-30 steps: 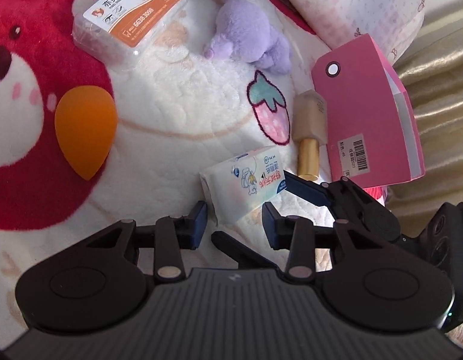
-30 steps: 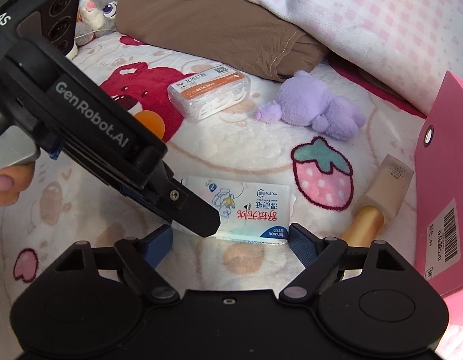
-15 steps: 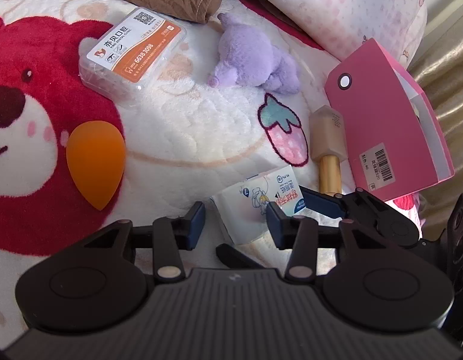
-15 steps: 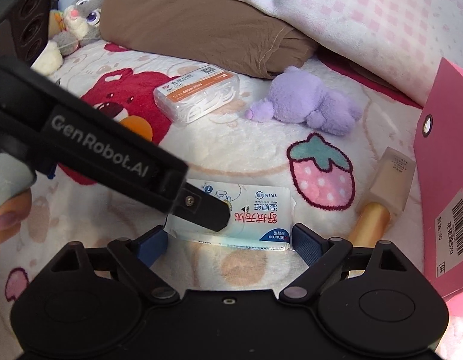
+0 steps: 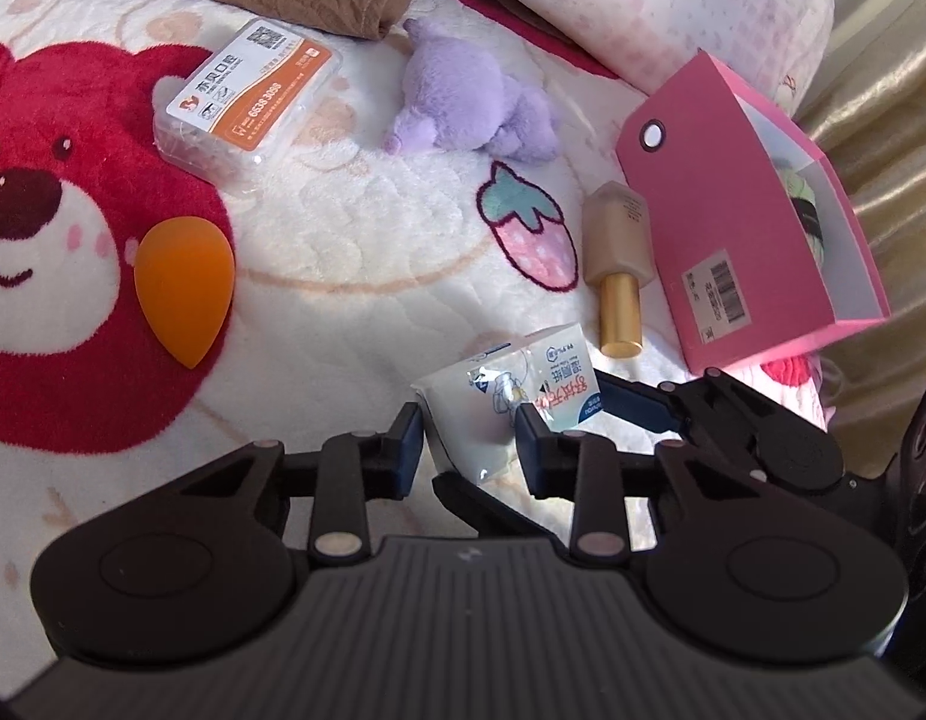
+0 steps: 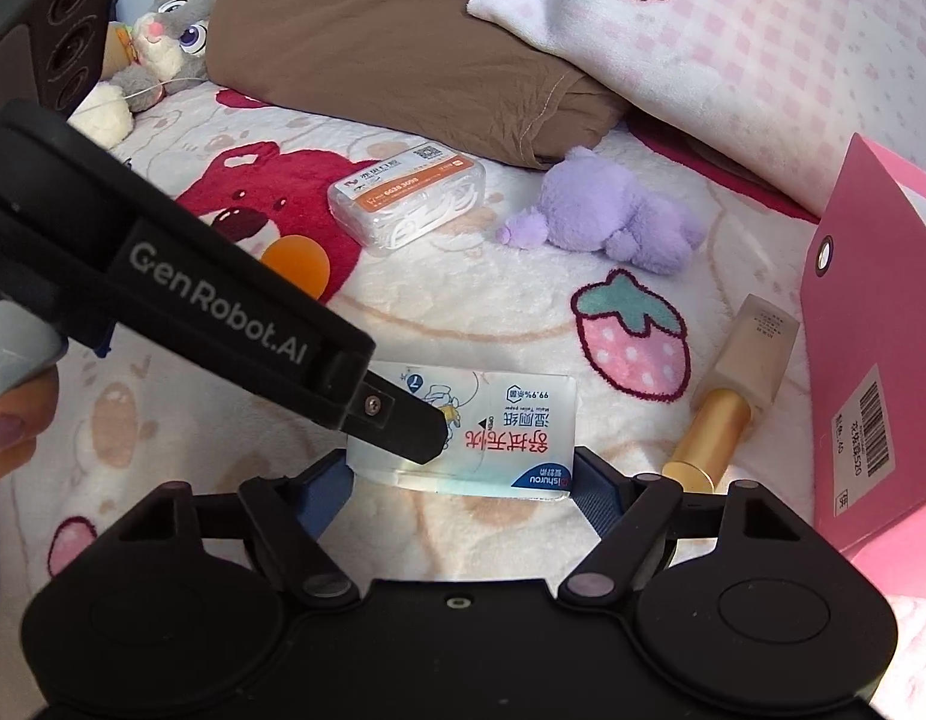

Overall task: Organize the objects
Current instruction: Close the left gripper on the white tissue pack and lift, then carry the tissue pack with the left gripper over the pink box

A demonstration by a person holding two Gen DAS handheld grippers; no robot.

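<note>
A white wet-wipes packet (image 5: 511, 396) with red and blue print sits pinched between the closing jaws of my left gripper (image 5: 469, 444), one end tilted up off the blanket. In the right wrist view the packet (image 6: 511, 432) lies between the fingers of my right gripper (image 6: 460, 489). Those jaws are closing, with their blue pads close to the packet's two short ends and not seen pressing on it. The left gripper's fingertip (image 6: 403, 426) covers the packet's left part.
On the bear-print blanket (image 5: 343, 228) lie an orange makeup sponge (image 5: 184, 282), a floss-pick box (image 5: 247, 99), a purple plush (image 5: 469, 99) and a foundation bottle (image 5: 619, 264). A pink paper bag (image 5: 745, 222) stands open at right. Pillows (image 6: 403, 42) line the back.
The left gripper rose and drew back with the packet, its jaws narrowing on it; the packet's end tipped up. The right gripper's jaws narrowed slightly around the packet.
</note>
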